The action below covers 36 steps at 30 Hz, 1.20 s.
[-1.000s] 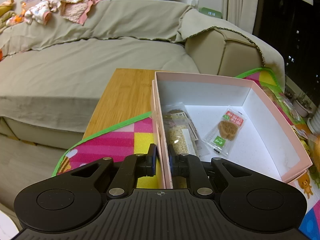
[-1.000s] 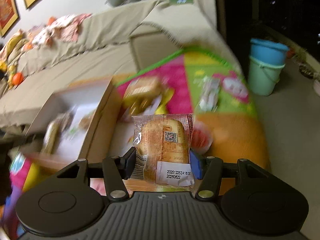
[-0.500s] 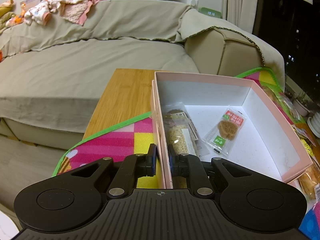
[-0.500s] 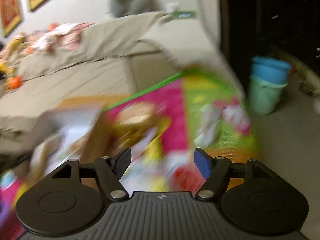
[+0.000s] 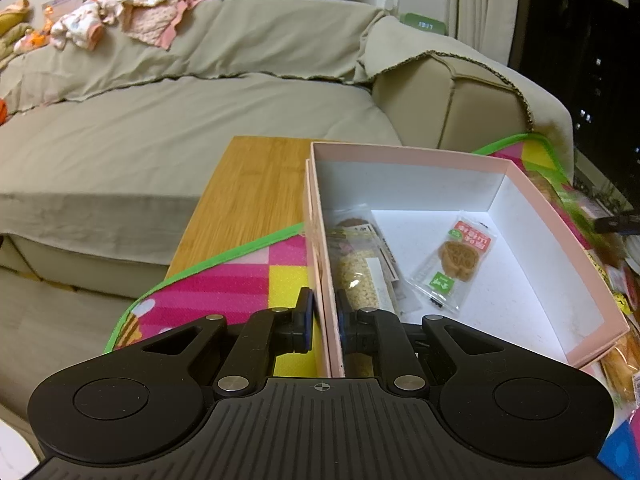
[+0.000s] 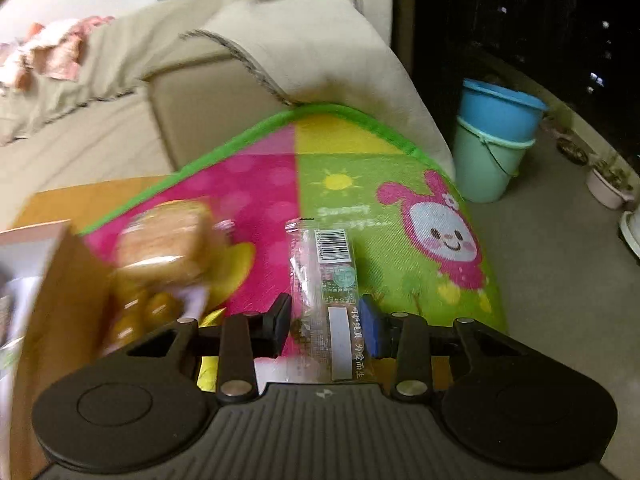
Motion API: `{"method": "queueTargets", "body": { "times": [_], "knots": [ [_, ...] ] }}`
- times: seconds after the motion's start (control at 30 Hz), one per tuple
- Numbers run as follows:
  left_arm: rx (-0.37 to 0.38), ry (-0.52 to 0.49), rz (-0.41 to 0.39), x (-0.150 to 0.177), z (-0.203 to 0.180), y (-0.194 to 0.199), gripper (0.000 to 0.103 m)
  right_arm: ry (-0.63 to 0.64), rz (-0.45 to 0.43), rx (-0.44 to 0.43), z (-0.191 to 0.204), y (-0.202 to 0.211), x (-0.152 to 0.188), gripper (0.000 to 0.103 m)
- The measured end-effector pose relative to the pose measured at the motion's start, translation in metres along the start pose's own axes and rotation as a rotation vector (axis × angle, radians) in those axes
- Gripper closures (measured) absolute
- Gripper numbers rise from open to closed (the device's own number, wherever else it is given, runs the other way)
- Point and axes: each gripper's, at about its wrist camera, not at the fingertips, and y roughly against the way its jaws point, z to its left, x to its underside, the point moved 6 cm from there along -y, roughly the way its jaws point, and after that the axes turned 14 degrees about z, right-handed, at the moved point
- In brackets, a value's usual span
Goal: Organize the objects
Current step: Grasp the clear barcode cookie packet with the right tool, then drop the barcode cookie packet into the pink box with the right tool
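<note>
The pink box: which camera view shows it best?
The left wrist view. The pink box fills the frame there, open, with snack packets on its floor and the left gripper clamped on its near wall. The right wrist view catches only a blurred corner at the left edge.

A pink box [image 5: 520, 184], open-topped with white inner walls, stands on the colourful mat [image 5: 224, 280], its far end reaching over the wooden tabletop's bare part. Inside, along its left wall, lie clear snack packets [image 5: 360, 276] – one of pale puffed grains. A clear packet with a brown cookie [image 5: 454, 262] lies flat near the middle of the box floor, tilted, red label at its far end. Outside the box, on the mat, a wrapped bun [image 6: 168, 236] – blurred – sits just beside the box's right wall. A long, narrow clear packet [image 6: 324, 280] lies lengthwise near the mat's near edge, barcode at its far end.
</note>
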Motion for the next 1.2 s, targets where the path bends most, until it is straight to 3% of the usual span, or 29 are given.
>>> {"method": "queueTargets", "body": {
  "times": [0.23,0.53,0.73,0.97,1.2],
  "knots": [
    [0.006,0.0,-0.002,0.0,0.001,0.0,0.09,0.058,-0.062,-0.106,0.021,0.085,0.047,0.067],
    [0.005,0.0,-0.001,0.0,0.001,0.0,0.09,0.122,0.0,-0.223,0.057,0.144,0.12,0.067],
    [0.008,-0.003,-0.002,0.001,0.001,0.0,0.089,0.176,-0.055,-0.311,0.094,0.172,0.107,0.067],
    [0.012,-0.006,-0.001,0.002,0.0,0.001,0.089,0.193,-0.109,-0.424,0.152,0.167,0.068,0.067],
    [0.015,-0.012,0.0,0.003,0.0,0.001,0.089,0.208,-0.093,-0.536,0.19,0.151,0.055,0.05]
  ]
}}
